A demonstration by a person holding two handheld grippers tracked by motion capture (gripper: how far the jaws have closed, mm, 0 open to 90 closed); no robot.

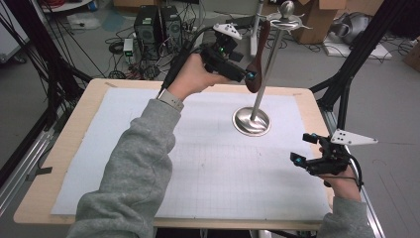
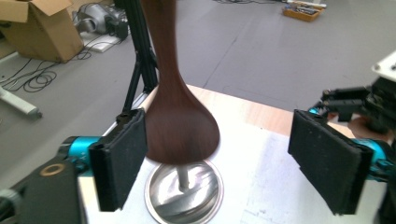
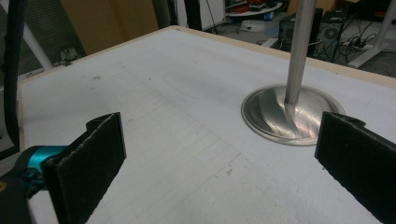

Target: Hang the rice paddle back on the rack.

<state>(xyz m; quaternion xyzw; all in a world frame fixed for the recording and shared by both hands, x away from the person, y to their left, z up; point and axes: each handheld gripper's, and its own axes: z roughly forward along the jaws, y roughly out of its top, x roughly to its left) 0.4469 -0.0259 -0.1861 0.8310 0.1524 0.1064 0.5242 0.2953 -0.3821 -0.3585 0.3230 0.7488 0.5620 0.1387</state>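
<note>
A dark wooden spoon (image 1: 257, 59) hangs bowl-down from the hooked top of a steel utensil stand (image 1: 252, 121), its handle running up beside the stand's pole. In the left gripper view the spoon's bowl (image 2: 180, 123) sits between the two black jaws, close to the left-hand pad but with a wide gap to the other; the jaws stand well apart and do not press on it. The left gripper (image 1: 245, 74) is held up in the air at the far side of the table, level with the spoon's bowl.

The stand's round, polished base rests on a pale grid-marked mat (image 1: 208, 163) that covers most of the light wooden table (image 1: 64, 148). The right gripper (image 1: 308, 151) hovers low near the table's right edge, well apart from the stand, its jaws spread wide with nothing between them; the right gripper view looks across the mat (image 3: 177, 135) to the stand's base (image 3: 292, 112).

Around the table lies a grey floor (image 1: 94, 54) strewn with cables. Computer towers (image 1: 158, 25) stand beyond the far edge, cardboard boxes (image 1: 322, 17) sit farther back, and black frame struts (image 1: 356, 54) rise at both sides.
</note>
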